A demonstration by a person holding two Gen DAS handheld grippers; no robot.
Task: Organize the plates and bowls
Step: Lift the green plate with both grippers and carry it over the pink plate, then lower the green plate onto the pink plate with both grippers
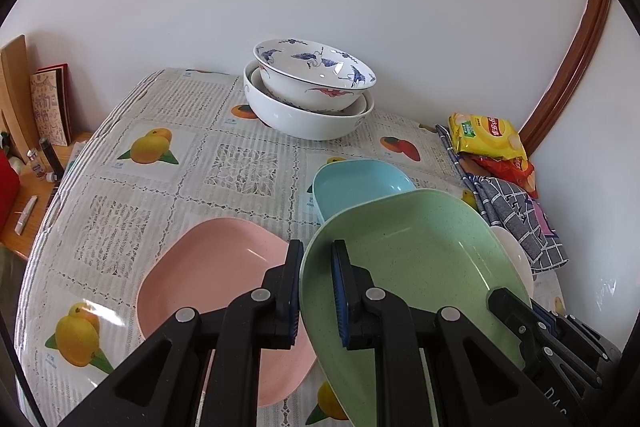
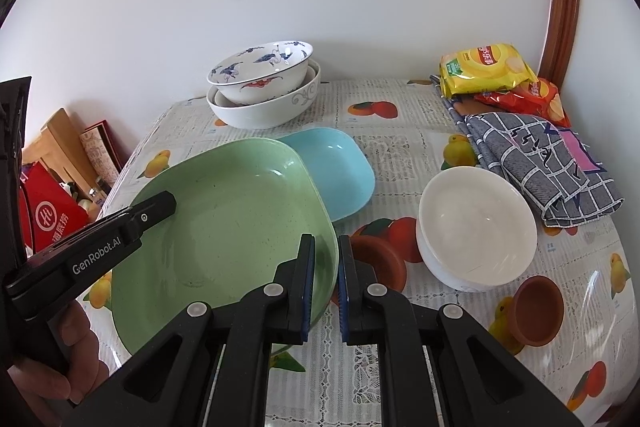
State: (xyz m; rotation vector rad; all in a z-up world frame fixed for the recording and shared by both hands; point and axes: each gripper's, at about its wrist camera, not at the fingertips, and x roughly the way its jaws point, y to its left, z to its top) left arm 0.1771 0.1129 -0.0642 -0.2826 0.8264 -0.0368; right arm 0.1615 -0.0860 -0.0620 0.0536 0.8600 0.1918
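Currently both grippers, left [image 1: 316,263] and right [image 2: 326,259], pinch the green plate [image 2: 224,223], fingers nearly shut on opposite rims; uneven pulls could apparently tip it onto the pink plate [image 1: 208,283].

Brightness: both views bright, even daylight, colours clean.
Glare: white sheen on the glossy fruit-print plastic tablecloth [image 2: 404,147], strongest at the right edge; small highlights inside the plain white ceramic bowl [image 2: 478,223] and the pale green speckled square plate [image 2: 224,227].
Shadows: soft, short, under the stacked blue-and-white painted porcelain bowls [image 1: 314,67].
Distortion: heavy fisheye, brown wooden door frame [image 1: 576,67] bowed, black vignette in the corners.
Focus: sharp centre, slight softening at the rim.
Lens: grey smudge on the white wall in the right wrist view.
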